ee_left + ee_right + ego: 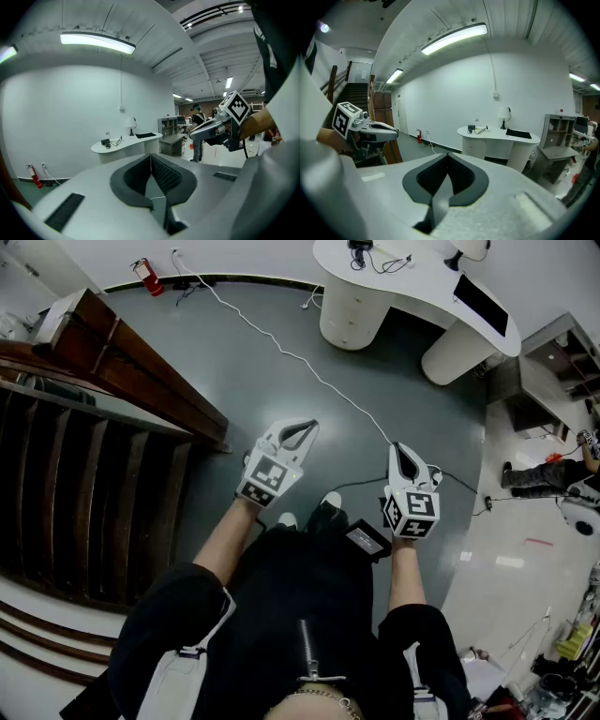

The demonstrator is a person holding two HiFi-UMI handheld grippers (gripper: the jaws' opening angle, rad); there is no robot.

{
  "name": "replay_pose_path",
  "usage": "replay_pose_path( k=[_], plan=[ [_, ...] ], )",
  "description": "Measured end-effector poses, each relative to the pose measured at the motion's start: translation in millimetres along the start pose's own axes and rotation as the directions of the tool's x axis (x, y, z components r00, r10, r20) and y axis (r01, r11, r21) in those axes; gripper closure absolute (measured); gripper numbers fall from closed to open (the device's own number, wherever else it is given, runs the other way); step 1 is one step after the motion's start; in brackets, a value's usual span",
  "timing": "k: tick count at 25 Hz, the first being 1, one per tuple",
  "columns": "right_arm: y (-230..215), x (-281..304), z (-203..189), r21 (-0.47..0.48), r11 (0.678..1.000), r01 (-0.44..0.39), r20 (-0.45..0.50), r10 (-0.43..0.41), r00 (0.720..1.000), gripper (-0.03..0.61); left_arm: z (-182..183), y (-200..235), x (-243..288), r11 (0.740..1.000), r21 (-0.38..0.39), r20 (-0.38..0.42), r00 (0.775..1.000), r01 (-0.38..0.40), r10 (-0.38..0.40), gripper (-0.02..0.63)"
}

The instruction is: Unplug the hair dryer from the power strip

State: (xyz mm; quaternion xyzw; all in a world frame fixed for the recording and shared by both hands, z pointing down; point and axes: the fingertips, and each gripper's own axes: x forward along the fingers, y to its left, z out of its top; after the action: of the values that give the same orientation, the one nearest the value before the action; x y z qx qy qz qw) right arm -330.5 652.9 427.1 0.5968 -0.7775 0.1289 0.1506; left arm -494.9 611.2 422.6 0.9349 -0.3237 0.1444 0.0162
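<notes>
Head view puts the danger in the walk-up: just beyond the right gripper (401, 457) a white cable (281, 351) trails across the floor (234, 381), and a foot catching it could yank whatever it feeds. Arriving as they are, the fingers would only nudge a plug, not grip it. Left gripper (302, 430) fingers (166, 175) are pressed together, empty; the right fingers (459, 178) likewise. Well ahead of both, small dark items (473, 127) sit on the white tabletop (497, 134), possibly the hair dryer and power strip; too small to tell.
</notes>
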Motion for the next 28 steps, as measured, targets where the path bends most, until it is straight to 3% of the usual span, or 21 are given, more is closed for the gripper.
replay_pose_path(
  k=[6,15,28],
  plan=[
    [38,-14,4,0.004,1.000,-0.012,0.043,0.012,0.999,0.574,-14,-4,-39,1.000,-0.006,-0.003,1.000,0.003,-0.003,0.600],
    [44,-15,6,-0.008,1.000,-0.002,0.042,0.002,0.999,0.572,-13,-7,-42,1.000,0.000,0.005,1.000,0.013,-0.013,0.600],
    [2,13,10,-0.005,0.999,-0.042,0.022,0.042,0.999,0.572,0,-4,15,1.000,-0.010,-0.011,1.000,0.008,-0.008,0.600]
  ],
)
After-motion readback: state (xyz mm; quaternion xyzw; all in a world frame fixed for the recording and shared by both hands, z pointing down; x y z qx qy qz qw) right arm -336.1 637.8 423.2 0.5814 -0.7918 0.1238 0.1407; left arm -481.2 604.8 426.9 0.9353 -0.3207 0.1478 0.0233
